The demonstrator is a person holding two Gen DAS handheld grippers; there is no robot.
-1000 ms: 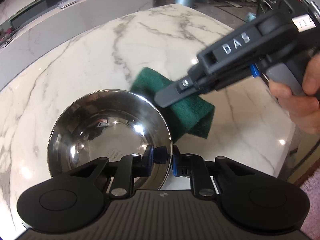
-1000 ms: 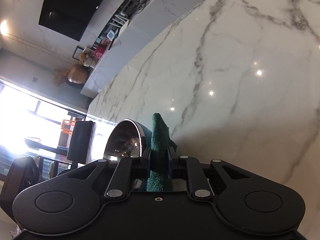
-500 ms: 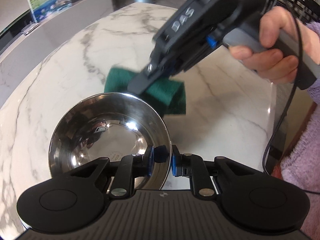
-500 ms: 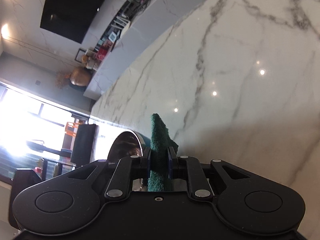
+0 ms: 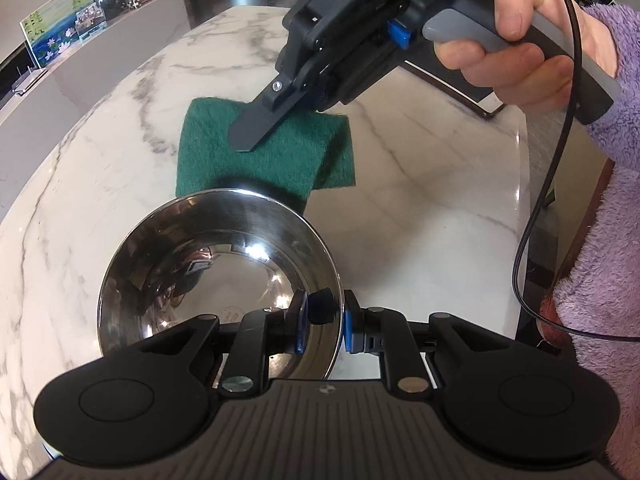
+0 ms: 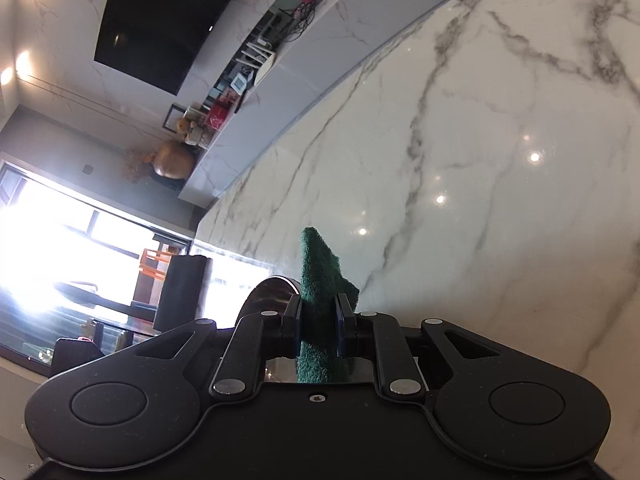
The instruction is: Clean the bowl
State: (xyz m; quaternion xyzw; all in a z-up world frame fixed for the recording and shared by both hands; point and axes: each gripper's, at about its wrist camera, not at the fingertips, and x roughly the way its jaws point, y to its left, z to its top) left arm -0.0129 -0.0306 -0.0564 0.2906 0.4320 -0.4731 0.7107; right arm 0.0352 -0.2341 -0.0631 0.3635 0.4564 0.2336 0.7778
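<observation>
The bowl (image 5: 208,264) is polished metal, mirror-bright, throwing back warped reflections and sharp highlights. At its 12 o'clock, the scouring pad (image 5: 280,160) is dark green, coarse and fibrous, wholly matt. The countertop (image 5: 420,208) is white marble with grey veins, smooth and glossy enough to mirror ceiling lights. The left gripper (image 5: 325,320) and right gripper (image 5: 256,124) are matt black plastic with bright metal rivets and blue pads. At 3 o'clock, the sleeve (image 5: 600,264) is fluffy lilac fleece.
</observation>
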